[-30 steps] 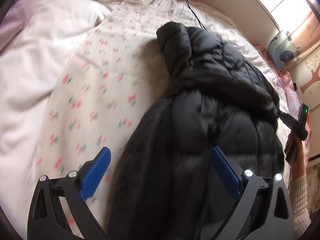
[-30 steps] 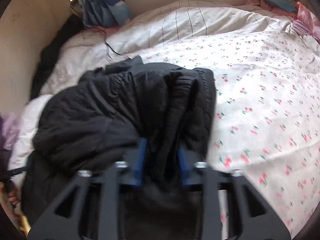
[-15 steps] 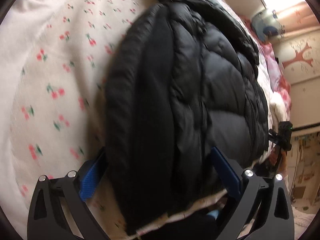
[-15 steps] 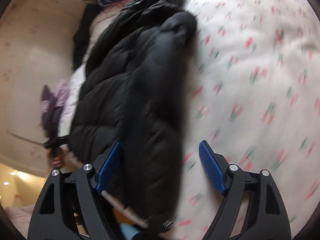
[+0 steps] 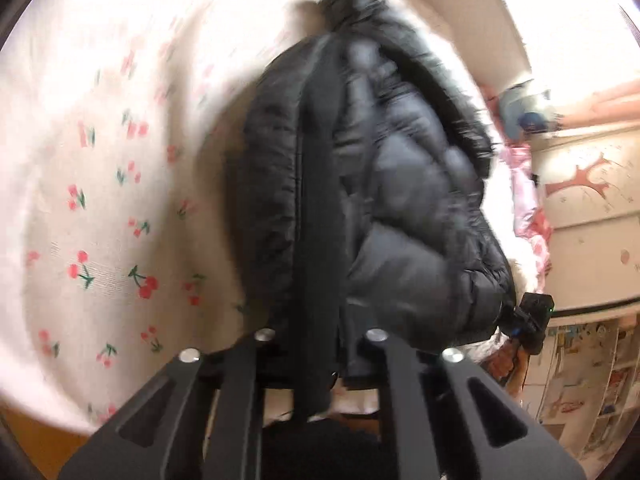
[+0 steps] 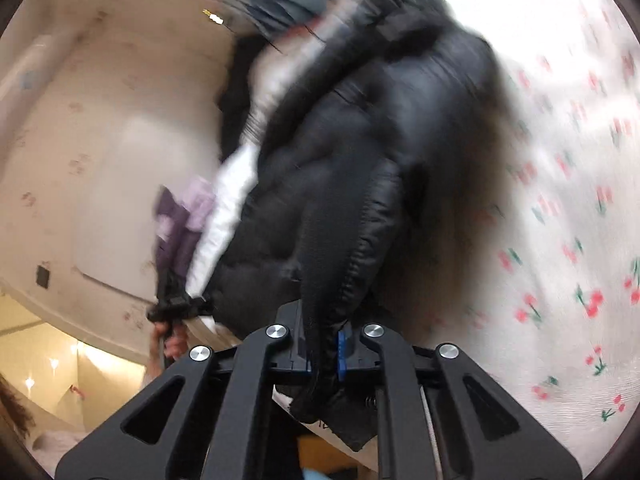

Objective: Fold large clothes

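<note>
Black puffer jacket (image 5: pixel 360 208) lies bunched on cherry-print bedsheet (image 5: pixel 100 240), near bed edge. Left gripper (image 5: pixel 320 344) & right gripper (image 6: pixel 322 344) have just closed, each clamped on the jacket's near hem. Looks soft, bulky, slippery: grip seams/edges w/ thicker fabric.

The right gripper (image 6: pixel 323 350) has just been closing and now pinches the hem edge of a black puffer jacket (image 6: pixel 360 152) between its blue pads (image 6: pixel 342 350). The jacket lies along a cherry-print bedsheet (image 6: pixel 568 248). At left, a hand (image 6: pixel 170 340) grips what looks like the other gripper (image 6: pixel 176 306), though it is blurred.
</note>
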Demonstrator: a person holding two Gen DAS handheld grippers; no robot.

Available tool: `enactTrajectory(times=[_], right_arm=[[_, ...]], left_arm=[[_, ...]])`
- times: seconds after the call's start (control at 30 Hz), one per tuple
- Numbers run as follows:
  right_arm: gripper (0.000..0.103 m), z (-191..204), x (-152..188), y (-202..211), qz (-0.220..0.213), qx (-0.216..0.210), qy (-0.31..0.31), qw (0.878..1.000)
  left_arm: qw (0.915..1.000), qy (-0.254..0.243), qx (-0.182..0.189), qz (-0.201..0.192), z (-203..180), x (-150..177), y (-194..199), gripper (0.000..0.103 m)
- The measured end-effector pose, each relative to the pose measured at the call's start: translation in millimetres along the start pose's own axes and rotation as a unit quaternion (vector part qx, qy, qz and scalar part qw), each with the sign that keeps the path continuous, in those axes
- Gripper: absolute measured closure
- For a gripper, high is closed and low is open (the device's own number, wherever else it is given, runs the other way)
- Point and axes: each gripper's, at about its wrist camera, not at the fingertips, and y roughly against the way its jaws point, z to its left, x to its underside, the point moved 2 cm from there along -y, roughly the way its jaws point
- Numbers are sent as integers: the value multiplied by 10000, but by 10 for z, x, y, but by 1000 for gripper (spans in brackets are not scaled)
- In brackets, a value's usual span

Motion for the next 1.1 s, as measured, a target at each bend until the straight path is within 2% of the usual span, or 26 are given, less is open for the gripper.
enactTrajectory(times=[0.13,0.2,0.3,0.37,0.43,0.47,0.5,0.53,0.57,0.6,0.63,0.7,0.77,0.8,0.83,0.9,0.97,1.03,1.07,1.1], right_arm=[[96,502,-191,468,-550,-312,338,9974],[96,710,-220,802,-763,-413,480,9951],[96,818,-83,1305,-842,-387,593,9939],[96,784,151,1513,-680,-128,645,9955],[92,581,412,1582,-164,65,449,9988],[91,396,566,1607,126,401,341,9985],[86,255,663,1664,225,762,274,9965],[85,53,742,1742,273,1218,109,9921],[85,-52,756,1794,240,1409,-23,9897],[84,-150,709,1887,30,1617,-134,9868],[82,-152,628,1927,-125,1665,-127,9859],[82,32,301,1777,-293,1623,260,9860],[69,319,-131,1325,-311,1633,831,9826],[58,425,-326,1061,-283,1652,1066,9801],[53,457,-481,808,-242,1647,1219,9785],[53,523,-781,218,-117,1690,1461,9747],[53,469,-1175,-456,20,1789,1708,9689],[53,328,-1411,-884,107,2301,1850,9553],[53,99,-1579,-1085,214,2604,1703,9501],[58,-86,-1670,-1178,276,2774,1523,9482]], left_arm=[[9970,-448,407,-476,-531,117,537,95],[9947,-637,590,-559,-721,243,742,95],[9909,-923,822,-538,-940,545,1018,95],[9887,-1250,782,-266,-971,850,1110,93],[9856,-1580,591,87,-903,1127,1091,82],[9840,-1729,241,344,-784,1284,1029,61],[9840,-1725,-3,437,-692,1336,997,45],[9851,-1575,-515,455,-483,1366,994,43],[9856,-1441,-780,421,-374,1352,1014,43],[9859,-1198,-1106,377,-225,1300,1068,43],[9868,-977,-1264,267,-134,1213,1137,42],[9865,-896,-1344,-271,-201,879,1259,25],[9817,-1276,-1160,-804,-544,507,1151,17],[9799,-1425,-1038,-937,-678,350,1025,15],[9780,-1593,-886,-1012,-831,186,859,15],[9753,-1839,-612,-1056,-1234,-231,329,15],[9724,-1994,-552,-1081,-1509,-580,-213,15],[9696,-2070,-614,-1149,-1640,-897,-629,15],[9695,-2032,-666,-1201,-1647,-1059,-818,15],[9699,-1944,-825,-1213,-1621,-1223,-1043,15]])
